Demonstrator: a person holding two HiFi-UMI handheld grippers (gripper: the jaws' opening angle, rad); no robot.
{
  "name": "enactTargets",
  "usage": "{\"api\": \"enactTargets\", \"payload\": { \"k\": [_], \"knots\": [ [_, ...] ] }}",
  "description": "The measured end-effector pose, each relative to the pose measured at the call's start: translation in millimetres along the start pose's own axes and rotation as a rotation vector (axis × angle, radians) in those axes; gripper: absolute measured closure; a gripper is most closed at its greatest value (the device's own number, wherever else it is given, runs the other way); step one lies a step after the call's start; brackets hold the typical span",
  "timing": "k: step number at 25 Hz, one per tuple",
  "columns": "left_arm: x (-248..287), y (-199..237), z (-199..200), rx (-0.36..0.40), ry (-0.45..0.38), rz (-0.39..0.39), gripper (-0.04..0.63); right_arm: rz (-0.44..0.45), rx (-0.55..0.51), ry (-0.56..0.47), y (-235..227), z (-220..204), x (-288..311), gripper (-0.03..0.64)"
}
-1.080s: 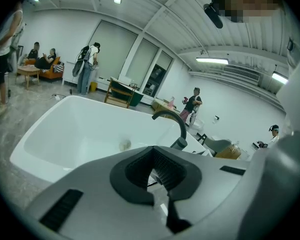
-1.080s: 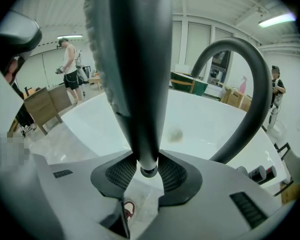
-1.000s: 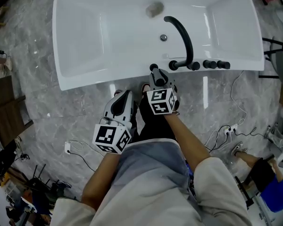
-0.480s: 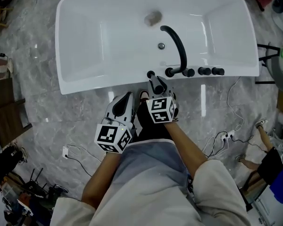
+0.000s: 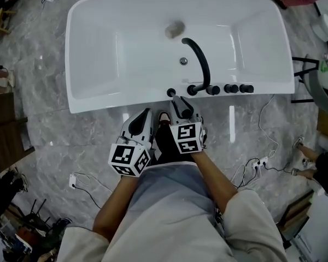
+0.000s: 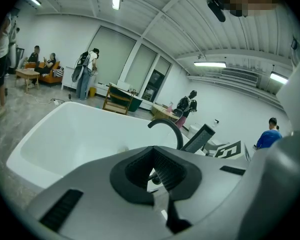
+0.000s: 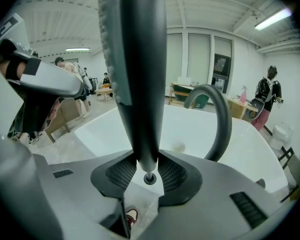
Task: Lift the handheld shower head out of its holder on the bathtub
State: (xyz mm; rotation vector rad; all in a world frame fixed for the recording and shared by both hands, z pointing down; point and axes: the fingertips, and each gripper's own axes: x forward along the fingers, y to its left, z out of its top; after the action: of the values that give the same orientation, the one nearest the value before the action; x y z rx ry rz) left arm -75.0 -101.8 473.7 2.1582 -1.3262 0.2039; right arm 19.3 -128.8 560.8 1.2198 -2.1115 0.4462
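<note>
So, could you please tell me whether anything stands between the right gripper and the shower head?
Nothing visible does: the right gripper is shut directly on the shower head. The curved black spout stands apart, off to one side.

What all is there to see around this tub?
bathtub: one, white, on the grey marbled floor
faucet spout: one, black, curved, on the tub's near rim
knobs: three, black, in a row right of the spout
handheld shower head: one, dark, clamped in the right gripper
plug blocks with cables: two, white, on the floor either side of the person
bystanders: several, at the room's far side
right gripper: one, grey, shut on the shower head
left gripper: one, grey, shut, empty
</note>
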Motion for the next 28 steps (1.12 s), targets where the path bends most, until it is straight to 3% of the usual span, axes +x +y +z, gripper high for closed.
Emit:
{"api": "enactTargets", "payload": {
  "k": [28],
  "knots": [
    [3.2,-40.5,42.1,0.029,-0.044,-0.106,0.592,0.053,0.013,-0.175,2.3,84.9,-105.9,0.472]
  ]
}}
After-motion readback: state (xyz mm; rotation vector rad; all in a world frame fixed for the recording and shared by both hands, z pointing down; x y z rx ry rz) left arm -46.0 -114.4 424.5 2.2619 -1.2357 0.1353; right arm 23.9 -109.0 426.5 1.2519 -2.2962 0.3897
